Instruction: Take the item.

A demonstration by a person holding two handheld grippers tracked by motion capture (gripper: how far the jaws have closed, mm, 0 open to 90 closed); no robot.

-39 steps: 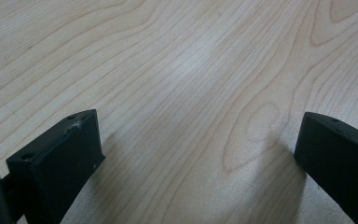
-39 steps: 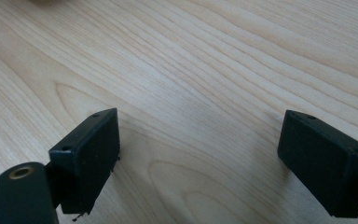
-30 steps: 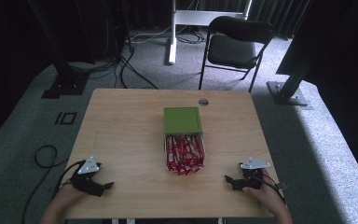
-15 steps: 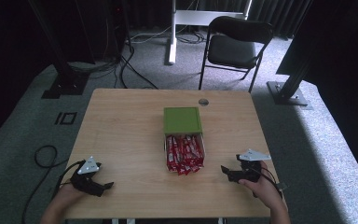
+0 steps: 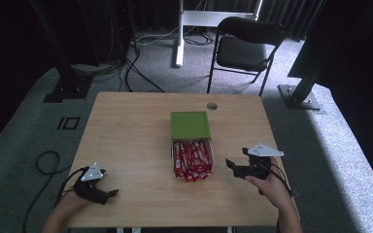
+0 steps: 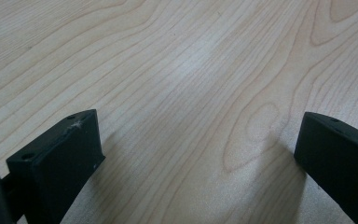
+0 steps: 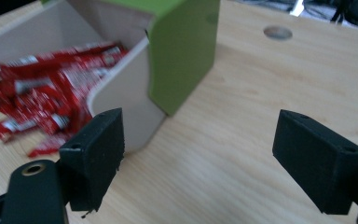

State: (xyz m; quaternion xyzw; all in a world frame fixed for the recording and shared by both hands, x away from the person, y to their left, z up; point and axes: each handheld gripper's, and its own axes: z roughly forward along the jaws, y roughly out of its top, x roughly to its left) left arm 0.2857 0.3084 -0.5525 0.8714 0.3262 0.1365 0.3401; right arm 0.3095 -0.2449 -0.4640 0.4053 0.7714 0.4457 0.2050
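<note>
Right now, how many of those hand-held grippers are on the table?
2: the left gripper near the table's front-left corner, the right gripper just right of the box of red packets.

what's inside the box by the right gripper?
Red packets fill the open end of the box, some spilling over its near edge. The green lid hides the far half.

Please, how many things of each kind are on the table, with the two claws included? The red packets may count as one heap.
Claws: 2, left claw and right claw, both open
Box, green lid: 1
Heap of red packets: 1
Total: 4
</note>
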